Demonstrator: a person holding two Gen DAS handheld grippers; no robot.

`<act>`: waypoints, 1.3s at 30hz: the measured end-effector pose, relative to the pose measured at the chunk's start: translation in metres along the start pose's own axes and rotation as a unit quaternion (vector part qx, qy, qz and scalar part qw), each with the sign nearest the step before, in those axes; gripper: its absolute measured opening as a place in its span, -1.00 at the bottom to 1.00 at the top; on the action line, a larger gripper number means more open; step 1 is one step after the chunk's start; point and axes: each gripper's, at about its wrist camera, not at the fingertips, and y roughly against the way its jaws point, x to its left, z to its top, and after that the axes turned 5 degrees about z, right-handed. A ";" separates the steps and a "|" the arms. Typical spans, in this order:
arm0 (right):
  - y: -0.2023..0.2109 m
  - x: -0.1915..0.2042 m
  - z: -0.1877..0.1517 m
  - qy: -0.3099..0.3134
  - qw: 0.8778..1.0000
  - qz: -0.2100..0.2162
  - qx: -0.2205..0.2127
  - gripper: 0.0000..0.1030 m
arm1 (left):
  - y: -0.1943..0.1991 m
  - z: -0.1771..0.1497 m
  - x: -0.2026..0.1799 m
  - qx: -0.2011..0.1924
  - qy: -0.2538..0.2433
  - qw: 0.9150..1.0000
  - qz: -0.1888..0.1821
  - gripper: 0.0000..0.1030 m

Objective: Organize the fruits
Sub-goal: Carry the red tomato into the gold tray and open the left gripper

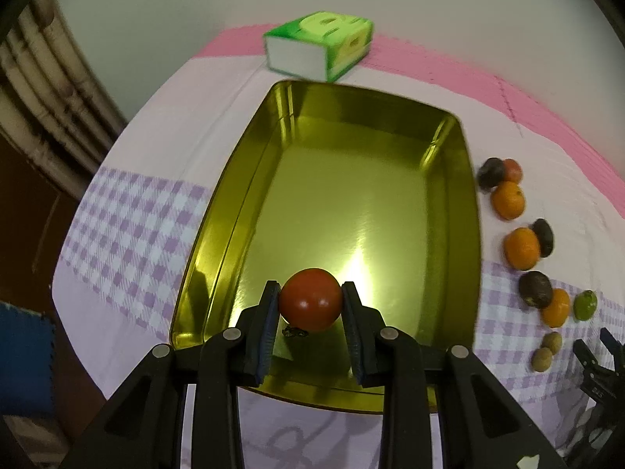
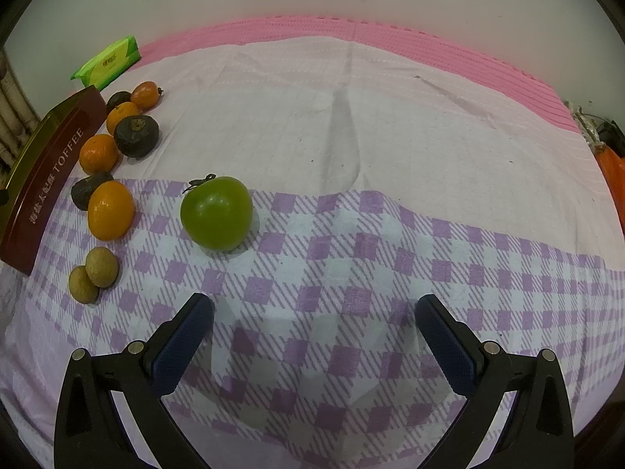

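Checked cloth; left claw hides red tomato sides.

My right gripper hangs with its blue-padded jaws spread wide over the purple-checked cloth — nothing between them. Above and left sits a round green tomato. Along the left edge lie small oranges, dark fruits, two tan longans and a maroon tin.

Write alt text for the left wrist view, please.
The left gripper holds a red tomato over the near end of an empty gold tin. Oranges and dark fruits line the checked cloth to its right.
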 end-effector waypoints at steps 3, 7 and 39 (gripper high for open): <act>0.000 0.000 0.000 0.001 1.000 -0.001 -0.001 1.00 | -0.009 -0.001 0.004 0.011 0.008 1.000 0.003 -0.46; 0.001 0.001 -0.001 0.001 1.000 0.000 -0.001 1.00 | -0.019 -0.004 0.006 0.027 0.013 1.000 0.004 -0.46; 0.001 0.001 -0.002 -0.002 1.000 0.003 -0.007 1.00 | -0.006 -0.005 -0.006 0.007 0.001 1.000 -0.007 0.23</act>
